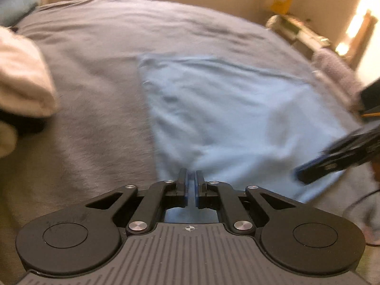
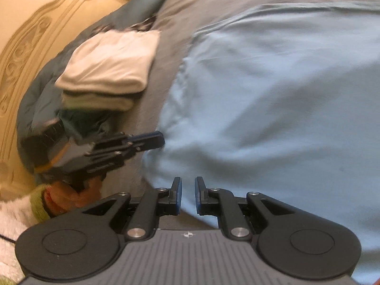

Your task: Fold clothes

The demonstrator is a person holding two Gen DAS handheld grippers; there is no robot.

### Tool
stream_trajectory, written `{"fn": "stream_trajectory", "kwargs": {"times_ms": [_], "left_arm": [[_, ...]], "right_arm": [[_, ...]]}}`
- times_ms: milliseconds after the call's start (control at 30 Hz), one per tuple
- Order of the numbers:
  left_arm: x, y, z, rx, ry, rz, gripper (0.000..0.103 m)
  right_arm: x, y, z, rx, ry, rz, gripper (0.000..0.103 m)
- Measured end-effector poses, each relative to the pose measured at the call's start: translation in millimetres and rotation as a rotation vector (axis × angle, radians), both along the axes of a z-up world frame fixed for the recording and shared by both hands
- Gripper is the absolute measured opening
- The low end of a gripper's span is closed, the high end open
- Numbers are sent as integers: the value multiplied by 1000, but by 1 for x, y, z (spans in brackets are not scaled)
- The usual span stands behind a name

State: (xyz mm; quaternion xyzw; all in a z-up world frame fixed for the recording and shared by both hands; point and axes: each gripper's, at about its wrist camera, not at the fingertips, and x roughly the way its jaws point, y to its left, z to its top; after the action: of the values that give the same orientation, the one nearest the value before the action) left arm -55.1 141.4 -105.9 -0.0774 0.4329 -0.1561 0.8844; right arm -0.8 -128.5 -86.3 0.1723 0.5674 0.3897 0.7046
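Note:
A light blue garment (image 1: 237, 109) (image 2: 273, 95) lies spread flat on the grey bedspread (image 1: 95, 83) (image 2: 163, 54). My left gripper (image 1: 191, 178) sits at its near edge, its blue pads a thin slit apart, with the cloth's edge right at the tips. Seen from the right wrist, the left gripper (image 2: 159, 140) touches the garment's left edge. My right gripper (image 2: 188, 185) hovers over the near edge with a clear gap between its fingers and nothing pinched. In the left wrist view, the right gripper (image 1: 306, 173) reaches in over the garment's right corner.
A stack of folded white and cream clothes (image 2: 106, 71) (image 1: 21, 78) rests on the bed's left side beside a teal pillow (image 1: 16, 4). A carved headboard (image 2: 35, 47) is beyond it. A hand with a green cuff (image 2: 59, 199) holds the left gripper. Cluttered furniture (image 1: 296, 30) stands past the bed.

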Motion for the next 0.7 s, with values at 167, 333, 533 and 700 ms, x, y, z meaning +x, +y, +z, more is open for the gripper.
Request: {"fn": "stream_trajectory", "kwargs": {"times_ms": [167, 333, 533, 700], "left_arm": [[4, 22, 14, 27, -34, 97, 7], [23, 10, 19, -21, -56, 80, 7], [55, 1, -5, 46, -65, 168, 9], [64, 13, 11, 17, -98, 246, 10]], "right_arm": [[0, -10, -3, -3, 0, -44, 12], [6, -15, -8, -2, 6, -89, 12], [13, -38, -14, -21, 13, -216, 12], [13, -60, -19, -14, 39, -294, 12]]}}
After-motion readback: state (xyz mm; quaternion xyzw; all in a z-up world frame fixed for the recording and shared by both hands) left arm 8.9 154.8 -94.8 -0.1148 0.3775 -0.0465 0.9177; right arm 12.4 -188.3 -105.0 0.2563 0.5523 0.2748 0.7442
